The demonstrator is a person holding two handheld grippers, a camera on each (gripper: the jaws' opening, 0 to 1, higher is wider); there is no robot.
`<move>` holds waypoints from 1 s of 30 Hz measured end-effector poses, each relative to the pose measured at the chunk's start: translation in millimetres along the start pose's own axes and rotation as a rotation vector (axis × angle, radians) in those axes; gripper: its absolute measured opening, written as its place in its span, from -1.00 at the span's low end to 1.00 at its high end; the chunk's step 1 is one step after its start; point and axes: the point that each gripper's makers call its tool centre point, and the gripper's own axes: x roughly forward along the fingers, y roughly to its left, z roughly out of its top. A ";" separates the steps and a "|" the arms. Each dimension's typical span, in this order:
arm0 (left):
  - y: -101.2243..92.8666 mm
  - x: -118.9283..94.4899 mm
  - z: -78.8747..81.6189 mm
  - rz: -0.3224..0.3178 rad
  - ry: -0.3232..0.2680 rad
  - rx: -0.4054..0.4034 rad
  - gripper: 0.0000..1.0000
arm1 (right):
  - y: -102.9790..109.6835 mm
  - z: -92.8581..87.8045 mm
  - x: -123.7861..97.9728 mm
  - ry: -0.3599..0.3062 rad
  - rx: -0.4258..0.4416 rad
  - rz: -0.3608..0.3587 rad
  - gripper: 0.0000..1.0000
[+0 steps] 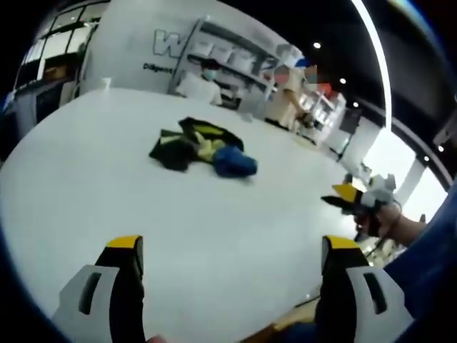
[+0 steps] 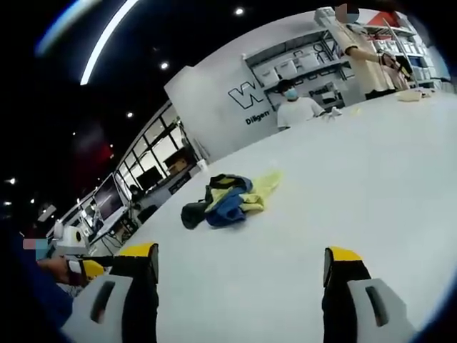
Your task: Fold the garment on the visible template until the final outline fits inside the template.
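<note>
While both grippers hang near the white table's [image 1: 86,207] edge, well short of the crumpled garment [image 1: 203,147] (black, yellow, blue), their jaws gape wide, holding nothing.

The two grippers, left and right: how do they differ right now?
In the left gripper view, the left gripper is near the lens with jaws wide apart; the right gripper is far off at the table's right edge, in a hand. The left one aims at the crumpled garment from one side, the right from another. Both are open, empty, yellow-tipped.
</note>
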 end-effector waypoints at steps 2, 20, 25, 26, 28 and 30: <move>-0.9 -0.2 0.7 0.000 0.001 0.007 0.98 | 0.2 -1.0 -0.6 0.001 0.000 0.000 0.90; 2.0 -0.5 -1.3 -0.001 0.002 0.011 0.98 | 0.9 -2.7 12.3 0.065 -0.086 0.022 0.84; 7.3 -1.0 -2.0 0.000 0.002 0.010 0.98 | 11.9 1.7 32.5 0.083 -0.140 0.050 0.77; 9.7 -1.3 -2.6 0.000 0.003 0.007 0.98 | 12.9 2.0 39.8 0.091 -0.166 0.061 0.76; 12.3 -2.0 -3.3 -0.001 0.004 0.003 0.98 | 17.0 3.1 52.3 0.113 -0.215 0.079 0.73; 15.6 -2.6 -4.2 -0.003 0.004 0.000 0.98 | 21.8 6.2 66.4 0.126 -0.252 0.091 0.69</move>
